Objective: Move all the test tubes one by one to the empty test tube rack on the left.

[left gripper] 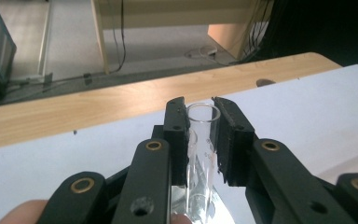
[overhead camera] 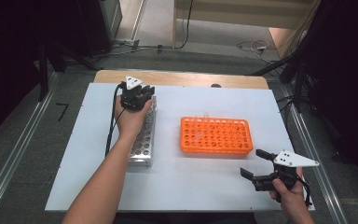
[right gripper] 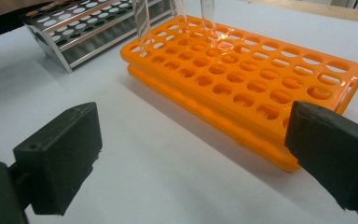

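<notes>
My left gripper (overhead camera: 137, 96) hangs over the far end of a metal tube rack (overhead camera: 145, 140). Its jaws are shut on a clear glass test tube (left gripper: 202, 140) that stands upright between them, above the metal rack (left gripper: 193, 203). An orange tube rack (overhead camera: 216, 136) lies in the middle of the white board and holds a few clear tubes (overhead camera: 198, 123) near its far left corner. My right gripper (overhead camera: 257, 164) stands open near the board's front right, apart from the orange rack (right gripper: 242, 74), with nothing between its pads (right gripper: 60, 154). Clear tubes (right gripper: 142, 23) rise from that rack's far side.
The white board (overhead camera: 177, 186) lies on a wooden table (overhead camera: 182, 78) whose far edge shows behind it. The metal rack (right gripper: 88, 28) sits left of the orange one. Cables and floor rails lie beyond the table.
</notes>
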Demonstrator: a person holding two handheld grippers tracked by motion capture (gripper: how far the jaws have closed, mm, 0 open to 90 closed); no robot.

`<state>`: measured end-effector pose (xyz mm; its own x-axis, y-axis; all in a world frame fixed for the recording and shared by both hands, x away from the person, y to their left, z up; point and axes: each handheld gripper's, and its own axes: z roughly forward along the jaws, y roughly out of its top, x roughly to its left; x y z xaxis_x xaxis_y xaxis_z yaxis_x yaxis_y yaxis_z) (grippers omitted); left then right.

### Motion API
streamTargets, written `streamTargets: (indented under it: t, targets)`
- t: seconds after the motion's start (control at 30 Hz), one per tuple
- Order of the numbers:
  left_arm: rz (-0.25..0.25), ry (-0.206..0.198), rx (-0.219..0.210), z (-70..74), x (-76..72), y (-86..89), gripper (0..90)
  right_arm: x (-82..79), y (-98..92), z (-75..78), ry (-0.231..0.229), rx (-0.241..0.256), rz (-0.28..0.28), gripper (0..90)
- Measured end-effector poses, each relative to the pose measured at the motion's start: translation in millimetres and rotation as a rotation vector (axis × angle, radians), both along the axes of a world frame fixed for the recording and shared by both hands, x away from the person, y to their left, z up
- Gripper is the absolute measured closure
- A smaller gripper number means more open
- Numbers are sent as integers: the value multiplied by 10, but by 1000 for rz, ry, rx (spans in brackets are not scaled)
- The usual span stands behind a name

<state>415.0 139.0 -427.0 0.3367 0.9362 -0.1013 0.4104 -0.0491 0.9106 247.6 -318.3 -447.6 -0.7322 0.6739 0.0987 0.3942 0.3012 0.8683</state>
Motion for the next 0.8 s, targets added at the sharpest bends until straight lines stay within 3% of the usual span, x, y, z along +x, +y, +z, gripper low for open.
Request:
streamTargets:
  t: [0.3, 0.8]
  targets:
    - [-13, 27, 29, 42, -18, -8, 742, 6, -10, 2, -2, 0, -2, 25]
    - [-33, 43, 19, 88, -78, 25, 642, 2, -13, 9, -6, 0, -4, 25]
